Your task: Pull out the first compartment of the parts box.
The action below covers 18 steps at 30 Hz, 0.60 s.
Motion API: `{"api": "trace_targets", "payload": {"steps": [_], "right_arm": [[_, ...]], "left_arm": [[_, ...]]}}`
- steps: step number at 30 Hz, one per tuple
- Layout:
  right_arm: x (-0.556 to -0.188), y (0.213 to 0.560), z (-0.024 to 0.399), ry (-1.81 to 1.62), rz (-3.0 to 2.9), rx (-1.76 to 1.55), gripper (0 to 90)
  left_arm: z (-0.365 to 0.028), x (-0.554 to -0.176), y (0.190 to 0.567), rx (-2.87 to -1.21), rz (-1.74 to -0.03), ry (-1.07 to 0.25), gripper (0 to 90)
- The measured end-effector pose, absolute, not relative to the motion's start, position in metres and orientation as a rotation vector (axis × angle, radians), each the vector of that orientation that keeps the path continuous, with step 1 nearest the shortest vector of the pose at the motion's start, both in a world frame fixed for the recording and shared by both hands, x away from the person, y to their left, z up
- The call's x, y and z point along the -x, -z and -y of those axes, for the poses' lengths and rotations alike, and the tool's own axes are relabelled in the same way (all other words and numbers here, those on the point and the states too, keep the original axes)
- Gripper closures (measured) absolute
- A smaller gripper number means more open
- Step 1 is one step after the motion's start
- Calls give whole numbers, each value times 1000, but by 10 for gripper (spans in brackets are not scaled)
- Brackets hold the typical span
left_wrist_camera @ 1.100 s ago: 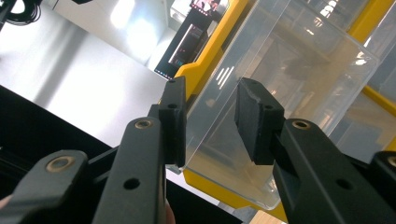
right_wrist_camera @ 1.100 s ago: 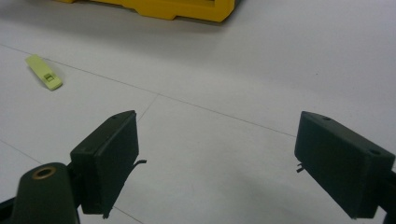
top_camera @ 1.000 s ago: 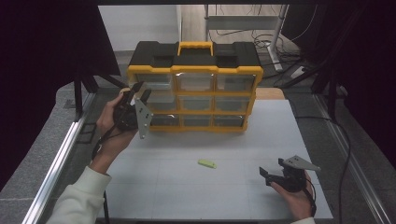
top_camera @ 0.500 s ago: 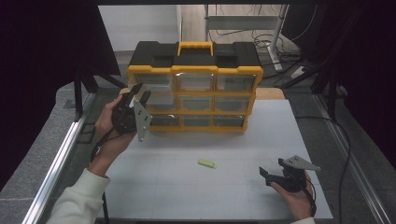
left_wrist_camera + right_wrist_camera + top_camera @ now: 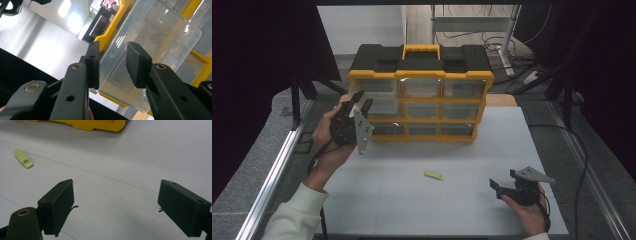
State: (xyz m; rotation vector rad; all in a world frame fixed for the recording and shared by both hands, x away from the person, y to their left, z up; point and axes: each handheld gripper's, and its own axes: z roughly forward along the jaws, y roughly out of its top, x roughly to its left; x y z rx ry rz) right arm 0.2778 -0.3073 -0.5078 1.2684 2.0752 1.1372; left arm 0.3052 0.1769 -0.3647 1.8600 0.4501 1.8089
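Change since the earlier frames: slight. My left gripper [image 5: 360, 100] has edged a little closer to the left column of the yellow-and-black plastic drawer cabinet [image 5: 419, 95]; my right gripper [image 5: 502, 187] has stayed put on the near right of the white table top [image 5: 452, 210]. Item one: clear plastic drawer [image 5: 150, 50], middle row, far-left column, pulled partway out of the cabinet. In the left gripper view my jaws stand a moderate gap apart on either side of the drawer's near corner; I cannot tell whether a pad touches the wall, and nothing is clamped. Handling, by my judgement: thin, stiff, light, glossy and so likely slippery under the pads; a hard squeeze could flex or crack the wall. Best hold would be across the front lip or the thicker top rim, square on, not at the corner. Item two: small pale green flat plastic clip-like piece [image 5: 433, 175], lying loose mid-table, well apart from both grippers; it also shows far left in the right gripper view [image 5: 23, 158]. Light, rigid, low-lying; take it across its narrow width. Right gripper: jaws wide open, holding nothing, low over bare table.
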Motion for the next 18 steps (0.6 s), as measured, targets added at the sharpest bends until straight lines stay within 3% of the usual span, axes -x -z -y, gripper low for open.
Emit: {"api": "trace_targets", "payload": {"steps": [18], "right_arm": [[-278, 508, 308, -1137, -2072, -1270, 139]], "left_arm": [[-178, -300, 365, -1857, -442, -1805, 646]]}}
